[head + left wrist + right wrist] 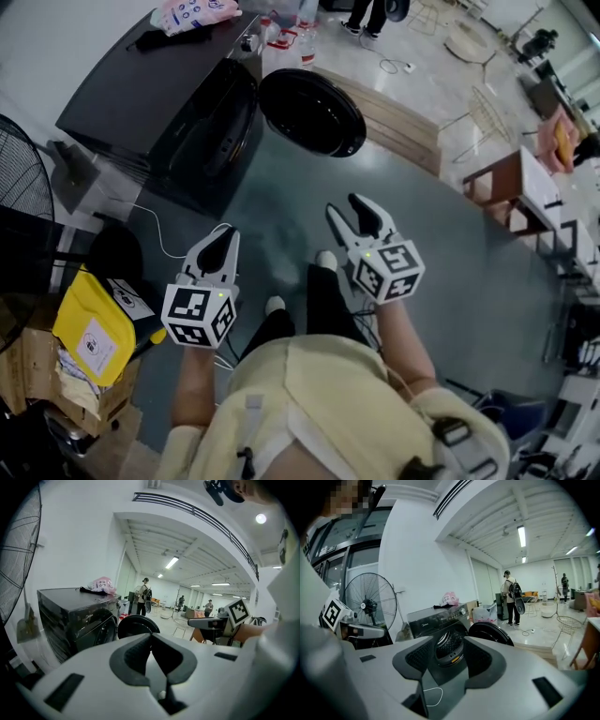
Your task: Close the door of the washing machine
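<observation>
The front-loading washing machine (159, 94) stands at far left, its drum mouth uncovered. The left gripper (223, 246) points toward the machine, well short of it; its jaw tips are pressed together on nothing. The round door (312, 111) hangs swung wide open to the right of the drum mouth, hinged on its left edge. The right gripper (344, 206) is the nearer to the door, which lies ahead and slightly left, well apart. Its jaws are spread wide and empty.

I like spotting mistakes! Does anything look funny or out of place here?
The washing machine has its round door swung wide open over the floor. A pink bag sits on its top, too.
</observation>
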Available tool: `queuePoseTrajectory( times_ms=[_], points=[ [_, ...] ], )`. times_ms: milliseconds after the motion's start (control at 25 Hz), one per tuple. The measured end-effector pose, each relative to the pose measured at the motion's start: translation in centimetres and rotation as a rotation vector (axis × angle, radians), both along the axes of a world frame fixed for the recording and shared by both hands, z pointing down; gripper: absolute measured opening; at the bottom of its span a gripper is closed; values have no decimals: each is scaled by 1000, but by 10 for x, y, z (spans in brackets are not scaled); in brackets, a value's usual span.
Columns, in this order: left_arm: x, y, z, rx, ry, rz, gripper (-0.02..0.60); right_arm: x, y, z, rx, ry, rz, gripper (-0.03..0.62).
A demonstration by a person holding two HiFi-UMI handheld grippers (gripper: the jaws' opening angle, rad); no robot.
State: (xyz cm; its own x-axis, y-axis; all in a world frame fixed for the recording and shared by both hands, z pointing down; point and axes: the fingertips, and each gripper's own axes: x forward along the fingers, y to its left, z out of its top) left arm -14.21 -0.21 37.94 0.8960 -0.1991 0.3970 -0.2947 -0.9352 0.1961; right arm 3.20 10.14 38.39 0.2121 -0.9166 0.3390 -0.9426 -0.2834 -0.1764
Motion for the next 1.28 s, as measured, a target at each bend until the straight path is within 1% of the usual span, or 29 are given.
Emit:
queuePoseTrajectory(
  times_ms=[120,200,320,400,520,680,880,1080,1280],
  points=[
    [15,-8,6,-9,-17,-31,5,28,-13,7,-9,6,-11,175],
    [31,-12,11,-28,-17,-53,3,50,-19,17,-22,8,-21,175],
    [64,-13,12,-52,7,-83,4,88,-23,32,-59,5,-45,175],
    [87,-16,11,-39,8,-90,5,113,-28,40,-68,-3,-52,174],
    [121,-27,14,-28,-1,-102,5,146,-42,50,-76,-2,-65,174],
    [168,-39,25,-41,-6,-120,3,189,-53,68,-115,5,-83,174],
    [221,-46,41,-46,-47,-116,3,240,-56,95,-158,-27,-84,173],
    [259,-60,56,-49,-87,-125,4,290,-67,122,-188,-47,-80,173],
    [289,-80,67,-40,-98,-180,3,327,-79,151,-243,-41,-101,173]
  ],
)
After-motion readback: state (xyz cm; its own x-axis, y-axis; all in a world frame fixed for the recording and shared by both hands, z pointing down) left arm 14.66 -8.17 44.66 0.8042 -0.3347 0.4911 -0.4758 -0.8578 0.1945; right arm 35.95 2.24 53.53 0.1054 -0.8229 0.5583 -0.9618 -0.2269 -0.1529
